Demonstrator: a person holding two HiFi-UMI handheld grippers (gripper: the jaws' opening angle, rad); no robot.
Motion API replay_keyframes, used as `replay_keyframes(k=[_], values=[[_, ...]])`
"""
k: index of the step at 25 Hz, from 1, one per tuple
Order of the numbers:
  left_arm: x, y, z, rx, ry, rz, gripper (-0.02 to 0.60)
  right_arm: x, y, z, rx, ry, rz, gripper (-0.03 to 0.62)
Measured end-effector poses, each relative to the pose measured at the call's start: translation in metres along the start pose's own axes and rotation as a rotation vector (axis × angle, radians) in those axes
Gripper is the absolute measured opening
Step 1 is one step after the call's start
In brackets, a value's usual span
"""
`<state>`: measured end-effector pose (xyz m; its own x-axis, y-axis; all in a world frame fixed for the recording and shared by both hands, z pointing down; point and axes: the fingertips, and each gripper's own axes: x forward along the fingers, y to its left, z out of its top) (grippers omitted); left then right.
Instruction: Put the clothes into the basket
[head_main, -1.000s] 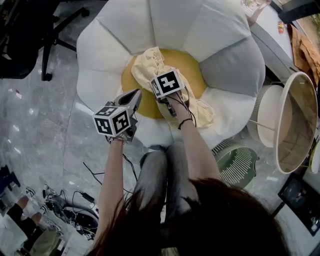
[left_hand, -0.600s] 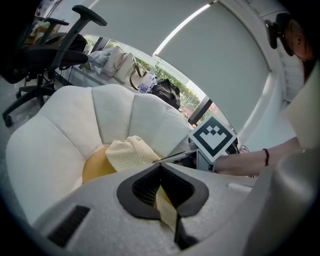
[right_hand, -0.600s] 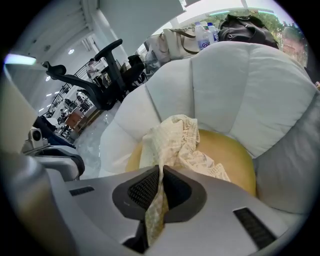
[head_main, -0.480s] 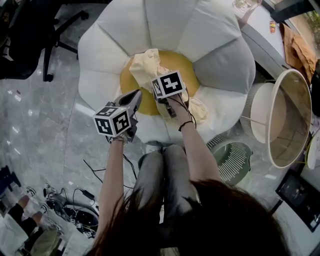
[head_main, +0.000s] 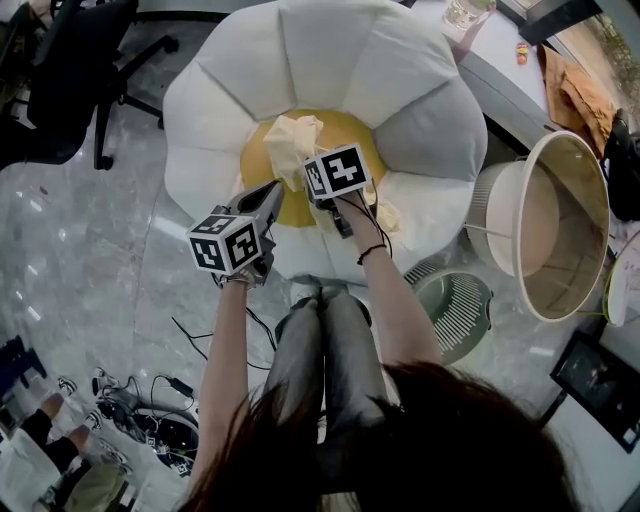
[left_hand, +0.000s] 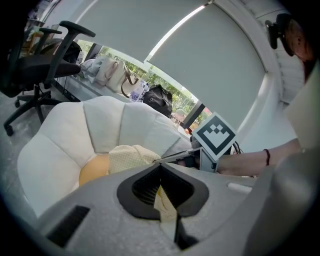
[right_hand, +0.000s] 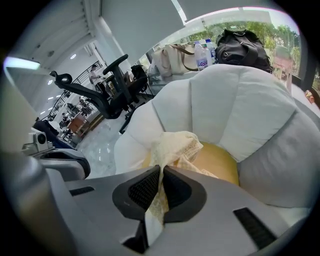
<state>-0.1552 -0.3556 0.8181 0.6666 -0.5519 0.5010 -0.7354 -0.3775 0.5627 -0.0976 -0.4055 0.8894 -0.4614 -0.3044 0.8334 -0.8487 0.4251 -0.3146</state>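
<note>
- Cream garment sits more bunched than a second ago; less of it trails right of the right tongs.
- Left tongs: clenched on a pale fold of the garment.
- Garment heaped just ahead of both tongs, on the yellow centre of the flower cushion.
- Right tongs: clamped on the same cloth, close beside the left pair.
- Basket: well right of the right tongs, apart from the garment.

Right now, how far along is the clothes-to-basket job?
Done: nothing, the basket looks empty. In hand: left gripper and right gripper both shut on the cream garment, which lies on the flower cushion. Left: lift it, carry it to the basket, release.
</note>
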Motion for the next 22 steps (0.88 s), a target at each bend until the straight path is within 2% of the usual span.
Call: replay_keyframes(k=[22], values=[[-0.048,-0.076,0.057,-0.002,-0.005,-0.029,0.011,-0.113,0.044,0.046,0.012,-0.075,0.021,0.020]])
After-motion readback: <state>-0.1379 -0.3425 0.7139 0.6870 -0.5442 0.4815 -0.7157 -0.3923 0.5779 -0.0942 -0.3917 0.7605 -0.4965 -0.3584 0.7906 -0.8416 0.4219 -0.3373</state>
